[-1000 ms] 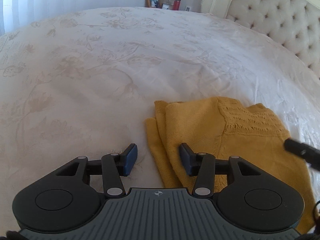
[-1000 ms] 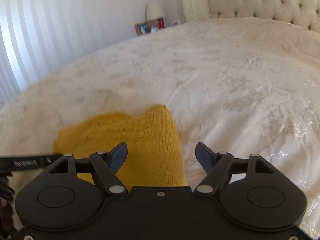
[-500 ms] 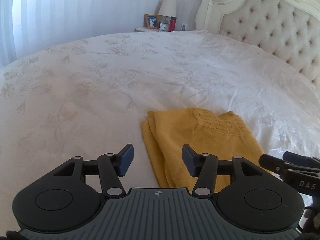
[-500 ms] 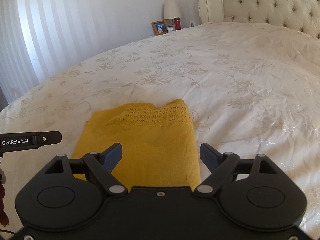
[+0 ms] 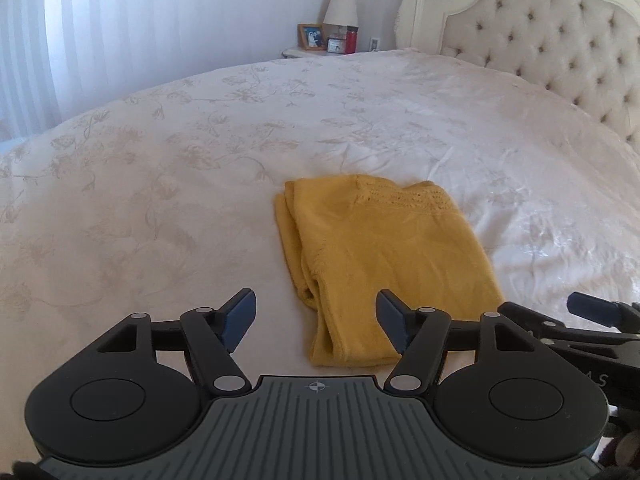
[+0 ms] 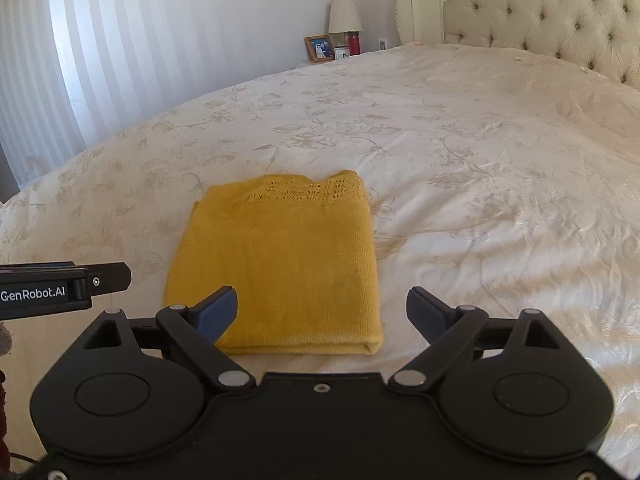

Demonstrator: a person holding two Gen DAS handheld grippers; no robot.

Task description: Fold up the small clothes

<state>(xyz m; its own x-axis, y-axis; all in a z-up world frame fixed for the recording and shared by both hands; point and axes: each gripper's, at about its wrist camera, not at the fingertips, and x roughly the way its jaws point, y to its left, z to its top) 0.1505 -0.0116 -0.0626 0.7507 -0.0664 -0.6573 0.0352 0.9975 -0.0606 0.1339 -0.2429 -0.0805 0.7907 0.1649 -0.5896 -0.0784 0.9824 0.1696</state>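
**Both grippers let go and draw back from the folded top**

The yellow top (image 6: 280,264) lies on the bed (image 6: 480,168) as a neat rectangle, lace band at its 12 o'clock edge and the doubled fold at its 6 o'clock edge. From the left wrist view the stacked layers show along its 9 o'clock side.

What has changed: a second ago both tools sat low over the cloth, with the top filling the lower frame. Now they have pulled back and up, and the whole bundle is in view, lying clear ahead of them. The left hand-held gripper (image 5: 316,316) has just been widening its jaws; they stand apart with nothing pressed between them, the top's near corner showing only behind the gap. The right hand-held gripper (image 6: 322,312) has also just been spreading, wider still, and it too is empty, hanging before the fold at 6 o'clock.

My reading is that the last fold is laid and released. The top holds its shape untouched, so this garment looks done; no other clothes show on the bed.
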